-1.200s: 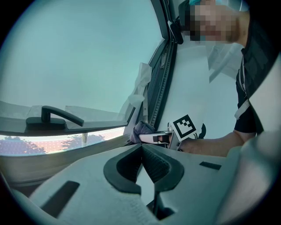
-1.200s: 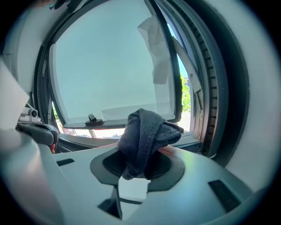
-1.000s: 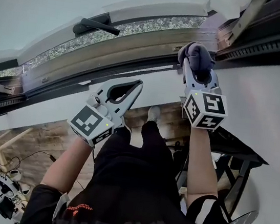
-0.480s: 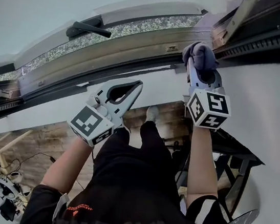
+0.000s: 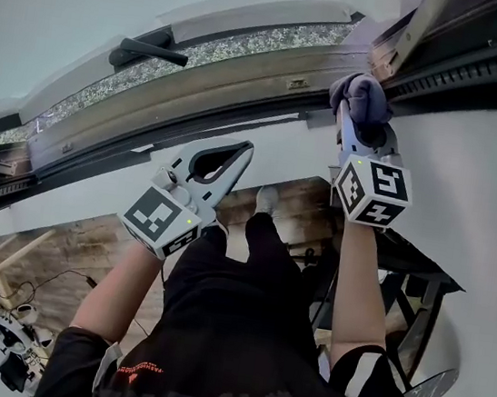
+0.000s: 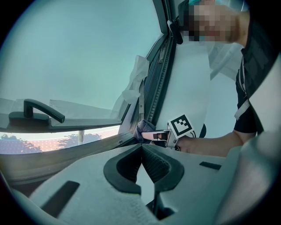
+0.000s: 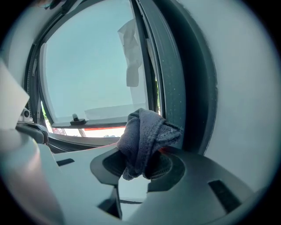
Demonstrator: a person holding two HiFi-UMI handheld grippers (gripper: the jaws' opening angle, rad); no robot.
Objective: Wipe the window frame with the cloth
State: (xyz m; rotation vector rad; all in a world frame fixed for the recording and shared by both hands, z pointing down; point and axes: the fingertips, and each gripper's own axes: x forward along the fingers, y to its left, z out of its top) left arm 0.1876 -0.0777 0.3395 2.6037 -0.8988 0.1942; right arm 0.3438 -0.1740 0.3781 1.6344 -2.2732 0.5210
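Right gripper (image 5: 359, 119): upper right of centre in the head view, marker cube toward the camera; jaws clamped on the cloth, which fills the gap between them in the right gripper view.
Cloth (image 7: 145, 135): a grey-blue bunched wad standing up out of the right gripper's jaws, one folded corner poking right; in the head view it presses against the window frame near the upper-right corner, where the lower rail meets the dark side channel.
Left gripper (image 5: 244, 149): centre-left of the head view, lower than the right one; jaws drawn together, tips touching, nothing between them but the oval hollow behind the tips; it points up-right toward the frame, over the white wall; whether its tip touches the wall cannot be told; well apart from the cloth.
Window frame (image 5: 199, 94): a curved band from the left edge to the upper right of the head view; tan rail with a dark seal beneath it; pale glass (image 7: 88, 66) beyond it in the right gripper view.
Handle (image 5: 147, 48): black lever at the upper left of the head view; well apart from both grippers.
White wall (image 5: 479, 189): below the frame, filling the right side of the head view.
Person (image 5: 237, 347): dark clothing at bottom centre of the head view; a bare forearm reaches up to each gripper; wooden floor (image 5: 76, 251) at lower left.
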